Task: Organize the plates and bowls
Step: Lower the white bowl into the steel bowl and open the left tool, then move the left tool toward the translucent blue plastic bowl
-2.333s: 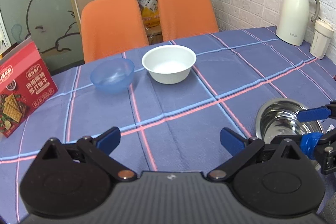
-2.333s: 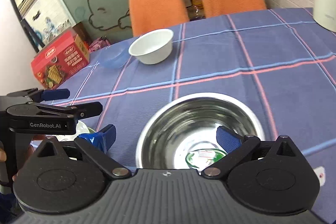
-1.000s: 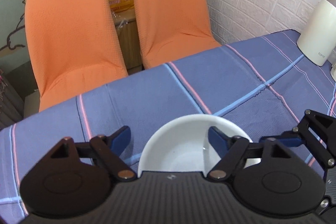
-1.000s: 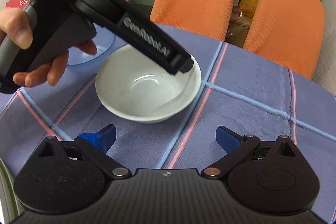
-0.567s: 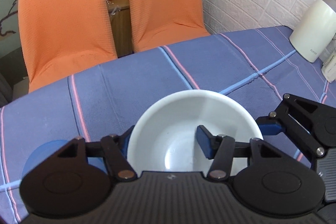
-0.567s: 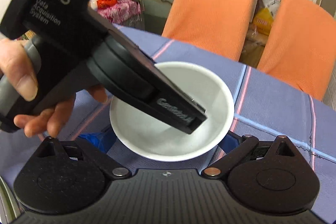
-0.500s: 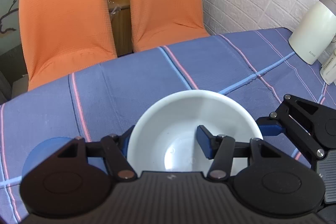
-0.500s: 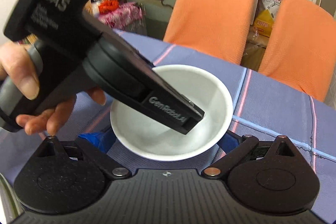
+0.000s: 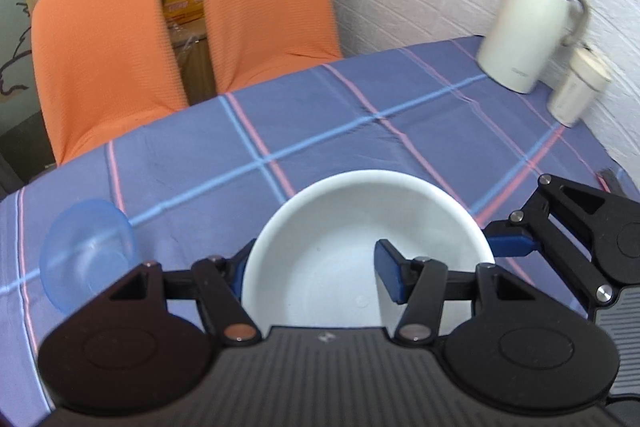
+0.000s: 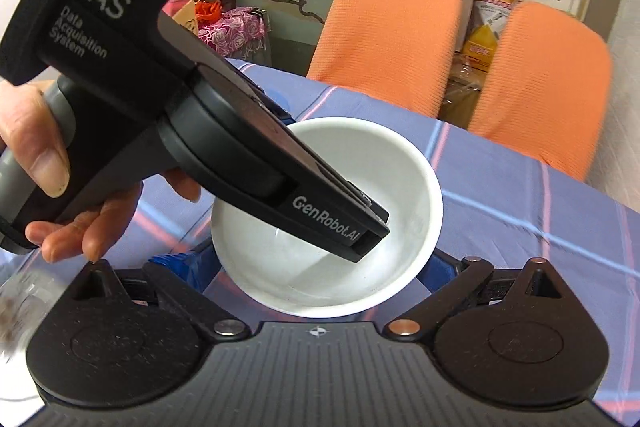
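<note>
My left gripper (image 9: 314, 269) is shut on the near rim of a white bowl (image 9: 360, 227), one finger inside and one outside, and holds it above the blue checked tablecloth. The same white bowl (image 10: 400, 167) fills the middle of the right wrist view, with the left gripper (image 10: 370, 235) reaching into it. My right gripper (image 10: 316, 267) is open; its fingers sit on either side below the bowl, and I cannot tell if they touch it. A translucent blue bowl (image 9: 86, 253) stands on the table to the left.
A white thermos jug (image 9: 528, 27) and a small white cup (image 9: 580, 87) stand at the far right by the brick wall. Two orange chairs (image 9: 108, 47) stand behind the table. The right gripper's body (image 9: 580, 227) is close at the right.
The left gripper closed on the white bowl's rim and lifted it off the table toward the right. The right gripper has come in under the bowl.
</note>
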Demonstrator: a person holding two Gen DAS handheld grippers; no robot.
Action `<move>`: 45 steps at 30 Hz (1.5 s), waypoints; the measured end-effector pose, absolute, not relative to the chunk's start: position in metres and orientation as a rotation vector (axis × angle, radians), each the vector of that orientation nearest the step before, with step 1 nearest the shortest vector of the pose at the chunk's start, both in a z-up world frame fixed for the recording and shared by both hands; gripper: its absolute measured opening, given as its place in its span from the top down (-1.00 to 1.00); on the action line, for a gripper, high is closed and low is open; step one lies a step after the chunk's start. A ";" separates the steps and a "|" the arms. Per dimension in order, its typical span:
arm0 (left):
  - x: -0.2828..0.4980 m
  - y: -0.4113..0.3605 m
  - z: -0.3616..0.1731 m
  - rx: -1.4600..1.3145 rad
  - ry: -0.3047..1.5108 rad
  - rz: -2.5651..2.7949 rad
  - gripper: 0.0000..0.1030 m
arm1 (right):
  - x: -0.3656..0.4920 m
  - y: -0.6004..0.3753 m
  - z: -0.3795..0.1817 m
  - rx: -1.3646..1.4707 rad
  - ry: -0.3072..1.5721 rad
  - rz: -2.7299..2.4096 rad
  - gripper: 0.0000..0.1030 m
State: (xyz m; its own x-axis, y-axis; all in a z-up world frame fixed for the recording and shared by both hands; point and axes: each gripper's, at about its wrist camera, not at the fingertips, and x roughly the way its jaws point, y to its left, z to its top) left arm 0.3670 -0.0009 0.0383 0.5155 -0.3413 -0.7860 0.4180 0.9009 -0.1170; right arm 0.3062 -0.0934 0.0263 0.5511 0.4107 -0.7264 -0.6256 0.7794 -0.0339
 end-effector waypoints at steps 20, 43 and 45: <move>0.244 -0.092 -0.004 0.164 0.971 -0.579 -0.12 | 0.193 -0.169 -0.002 -0.255 0.867 0.518 -0.74; 0.247 0.025 0.035 0.008 0.837 -0.409 -0.58 | 0.181 -0.211 0.012 -0.167 0.788 0.464 -0.72; 0.252 0.051 0.036 -0.026 0.835 -0.361 -0.59 | 0.192 -0.200 0.016 -0.156 0.780 0.484 -0.72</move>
